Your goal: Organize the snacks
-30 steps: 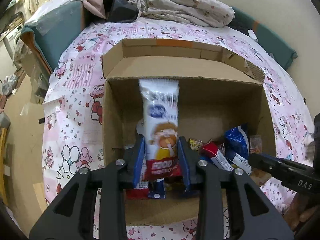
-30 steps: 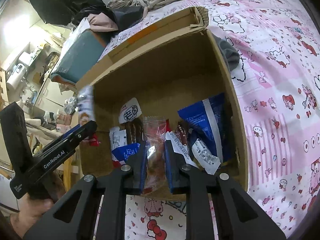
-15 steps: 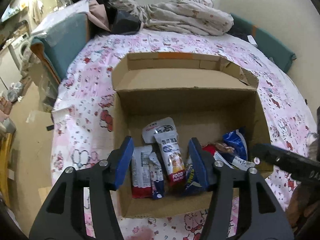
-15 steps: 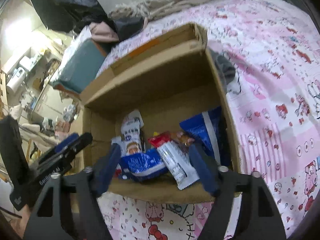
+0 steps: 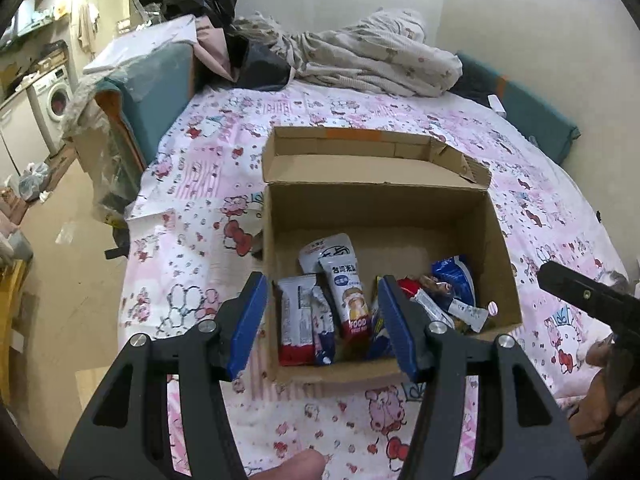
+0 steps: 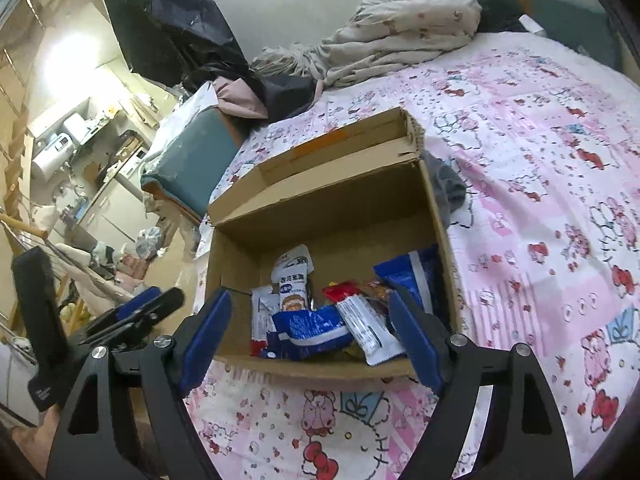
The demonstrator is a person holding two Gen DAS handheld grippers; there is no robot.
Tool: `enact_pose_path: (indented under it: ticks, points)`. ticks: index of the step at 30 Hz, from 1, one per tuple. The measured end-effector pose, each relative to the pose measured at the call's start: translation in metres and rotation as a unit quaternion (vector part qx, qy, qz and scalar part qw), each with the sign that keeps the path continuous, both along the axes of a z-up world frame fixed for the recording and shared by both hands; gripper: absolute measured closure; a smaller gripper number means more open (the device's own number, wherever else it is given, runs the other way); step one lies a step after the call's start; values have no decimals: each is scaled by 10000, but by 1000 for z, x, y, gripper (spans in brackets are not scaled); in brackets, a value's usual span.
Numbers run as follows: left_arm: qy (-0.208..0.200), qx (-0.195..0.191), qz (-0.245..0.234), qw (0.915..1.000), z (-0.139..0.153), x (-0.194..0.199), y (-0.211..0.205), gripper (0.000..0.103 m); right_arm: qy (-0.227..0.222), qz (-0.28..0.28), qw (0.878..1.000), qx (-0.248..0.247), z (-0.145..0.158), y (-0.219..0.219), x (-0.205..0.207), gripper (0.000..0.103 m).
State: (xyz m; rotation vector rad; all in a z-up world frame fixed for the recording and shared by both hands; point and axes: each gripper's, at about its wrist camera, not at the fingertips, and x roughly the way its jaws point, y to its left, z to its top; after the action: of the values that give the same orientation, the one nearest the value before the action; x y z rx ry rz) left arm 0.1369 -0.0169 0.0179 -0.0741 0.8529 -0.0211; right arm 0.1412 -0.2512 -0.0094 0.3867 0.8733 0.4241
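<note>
Change: both packets are down! The tall white snack packet that the left tool was pinching a second ago now lies in the cardboard box, and the clear-wrapped snack has left the right tool as well; both tools sit higher and further back from the box than before.
Left tool: jaws have just been opening, about half spread, nothing between the blue pads, hovering over the near wall of the box.
Right tool: jaws have just been opening, spread wide, empty, also above the near wall.
Snacks: all in the box, piled against its near wall; the white packet and a red-and-white packet lie to the left, the blue bag and the red-topped stick pack to the right.
Box: stands on the bed towards its near edge, far flap folded back.
Step in hand: release and withdraw, by the look of it.
Doing it well: lift straight clear so neither pad snags a wrapper; the far half of the box floor is bare, so later packets could go there rather than onto the heap.
Risk: the blue bag leans on the right wall and may slump.
</note>
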Motion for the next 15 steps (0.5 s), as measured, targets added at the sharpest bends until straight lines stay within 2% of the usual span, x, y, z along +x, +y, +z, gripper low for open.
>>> enact_pose_path:
  ticks: [2, 5, 9, 10, 12, 13, 15]
  points:
    - [-58, 46, 10, 10000, 5, -10, 1, 30, 30, 51, 10000, 5, 0, 2, -6, 19]
    - [-122, -75, 43, 9999, 9, -26, 7, 28, 19, 72, 10000, 7, -1, 3, -20, 19]
    - [-127, 10, 99, 9999, 9, -45, 11, 25, 3, 49, 10000, -65, -2, 5, -34, 18]
    - [-117, 42, 101, 9999, 9, -50, 11, 21, -39, 37, 9999, -127, -2, 6, -39, 17]
    - [-131, 61, 124, 9998, 9, -58, 11, 16, -122, 6, 9998, -168, -1, 7, -48, 6]
    - [-148, 76, 141, 9998, 9, -63, 10, 9, -201, -45, 9996, -172, -1, 7, -53, 2]
    - [-162, 86, 186, 9997, 9, -70, 10, 1, -294, -107, 9992, -229, 0, 7, -59, 0]
